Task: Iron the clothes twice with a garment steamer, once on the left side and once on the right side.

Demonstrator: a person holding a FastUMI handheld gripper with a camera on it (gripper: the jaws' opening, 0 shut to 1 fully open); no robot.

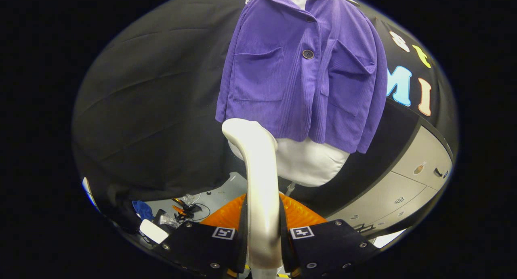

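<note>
My tongs (pixel 263 230) are clamped on the pale handle of the garment steamer (pixel 258 178), one finger pressing each side of it, so the gap between them is just the width of that handle. The steamer rises from between my fingers and curves over at its top, its rounded head sitting at the lower left hem of the purple jacket (pixel 303 69); I cannot tell whether the head touches the cloth or hangs just in front of it. The jacket is corduroy, with two chest pockets and dark buttons (pixel 307 54) down its front, and it hangs buttoned on a white dress form (pixel 311 166) whose bottom bulges out beneath the hem, beyond and a little right of the steamer. Far behind is the dark cloth wall. To the right of the form stand grey cabinets (pixel 408 182). Down near my left finger, on the floor, lie a blue rag (pixel 142 209), some cables and small tools (pixel 188 208).
</note>
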